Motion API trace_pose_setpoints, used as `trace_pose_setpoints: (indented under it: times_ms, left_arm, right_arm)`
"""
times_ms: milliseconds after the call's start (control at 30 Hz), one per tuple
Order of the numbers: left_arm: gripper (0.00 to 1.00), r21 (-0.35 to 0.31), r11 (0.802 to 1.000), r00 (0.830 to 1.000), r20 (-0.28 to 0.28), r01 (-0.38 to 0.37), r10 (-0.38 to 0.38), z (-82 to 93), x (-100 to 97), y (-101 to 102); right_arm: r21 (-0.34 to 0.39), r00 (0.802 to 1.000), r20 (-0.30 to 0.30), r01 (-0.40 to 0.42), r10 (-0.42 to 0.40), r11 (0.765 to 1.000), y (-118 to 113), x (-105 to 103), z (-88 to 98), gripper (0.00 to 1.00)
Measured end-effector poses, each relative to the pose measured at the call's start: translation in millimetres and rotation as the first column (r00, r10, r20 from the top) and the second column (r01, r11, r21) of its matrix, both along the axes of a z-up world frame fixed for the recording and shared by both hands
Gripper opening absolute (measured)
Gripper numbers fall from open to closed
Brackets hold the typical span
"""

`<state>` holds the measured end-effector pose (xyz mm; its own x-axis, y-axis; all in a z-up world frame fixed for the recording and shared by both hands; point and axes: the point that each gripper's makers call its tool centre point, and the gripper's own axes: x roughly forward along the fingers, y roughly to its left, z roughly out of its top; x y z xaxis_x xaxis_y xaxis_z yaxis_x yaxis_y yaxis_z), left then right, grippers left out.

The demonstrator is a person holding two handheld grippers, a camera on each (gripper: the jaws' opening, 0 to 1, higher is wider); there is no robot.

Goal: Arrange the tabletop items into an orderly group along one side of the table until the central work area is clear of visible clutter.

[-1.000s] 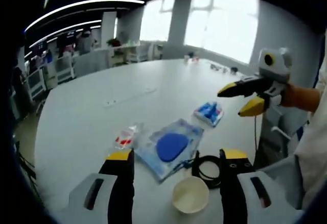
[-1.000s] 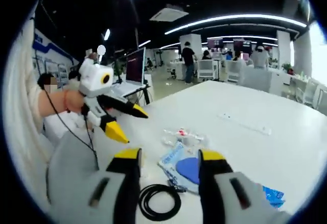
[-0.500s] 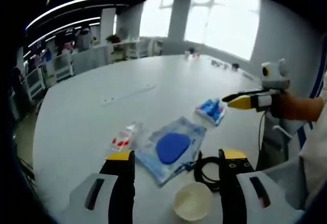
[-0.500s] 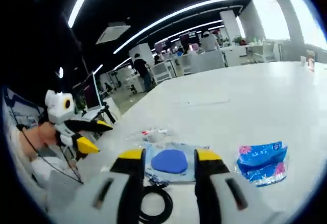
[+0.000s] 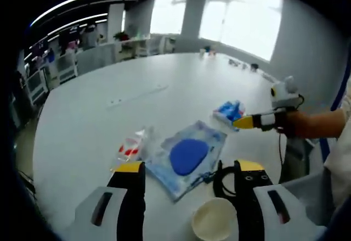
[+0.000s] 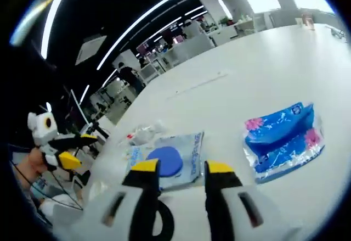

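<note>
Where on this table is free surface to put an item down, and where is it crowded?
The white table is bare across the wide stretch past the thin strip, and on the left of the small clear packet. It is crowded near the person: plastic bag with blue disc, blue tissue pack, black cable coil and white cup lie close together.

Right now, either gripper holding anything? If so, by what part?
Nothing held. Left gripper and right gripper both open and empty, above the table.
</note>
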<state>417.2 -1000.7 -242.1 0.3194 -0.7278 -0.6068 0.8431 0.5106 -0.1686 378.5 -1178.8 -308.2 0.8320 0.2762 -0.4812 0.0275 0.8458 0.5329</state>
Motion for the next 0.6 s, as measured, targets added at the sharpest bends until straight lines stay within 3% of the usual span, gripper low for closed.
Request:
trace_pose_setpoints:
  times_ms: [600]
  left_arm:
    - [0.62,0.019,1.000,1.000,-0.027,-0.014,0.015,-18.1,8.0,4]
  right_arm:
    - [0.051,0.996,-0.090,0.023,-0.018,0.998,6,9,-37.7,0.23]
